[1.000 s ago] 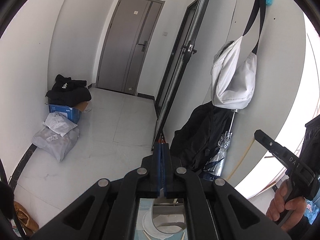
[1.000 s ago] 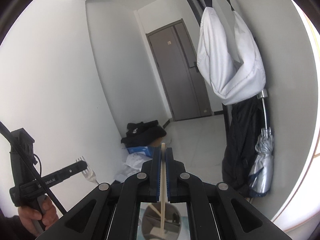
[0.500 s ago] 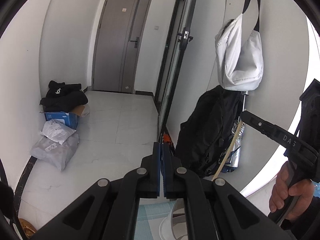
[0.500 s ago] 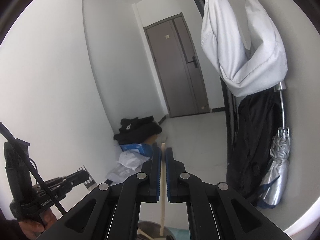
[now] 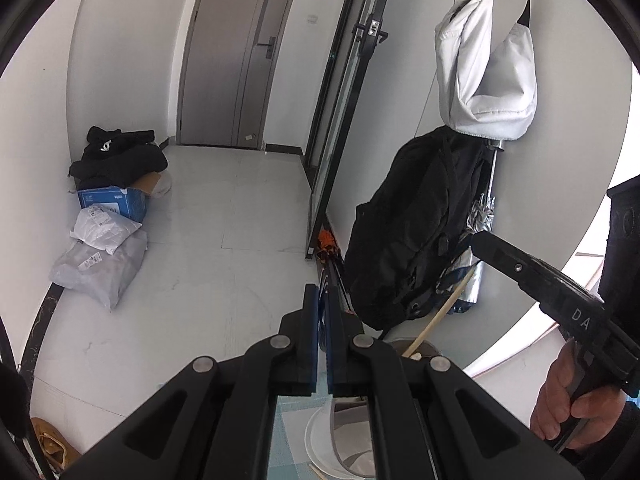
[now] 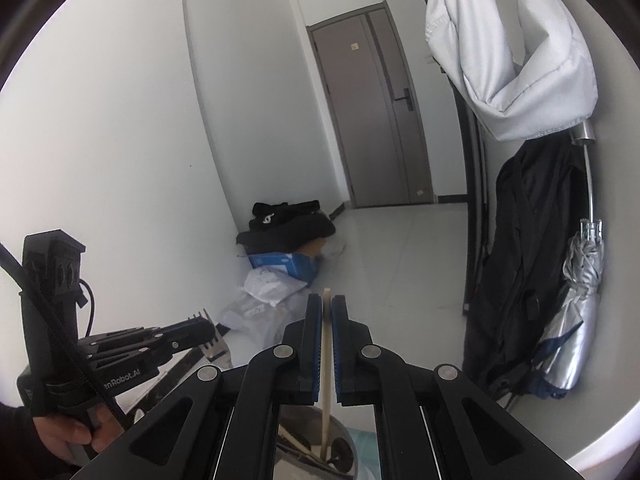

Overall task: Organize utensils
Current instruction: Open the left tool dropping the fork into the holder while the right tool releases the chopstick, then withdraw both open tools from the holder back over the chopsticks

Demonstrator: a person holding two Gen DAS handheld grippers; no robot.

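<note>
Between the right tool's [image 6: 327, 312] barely parted pads, a chopstick [image 6: 325, 356] stands over the metal pot [image 6: 316, 446]; left tool [image 5: 322, 306] clamps a fork [image 6: 214, 338]. Loose hold may drop it outside.

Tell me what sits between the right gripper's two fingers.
A pale chopstick stands between the right gripper's fingers, its lower end reaching into the metal holder below. The right wrist view shows it; the jaws are nearly closed on it.
</note>
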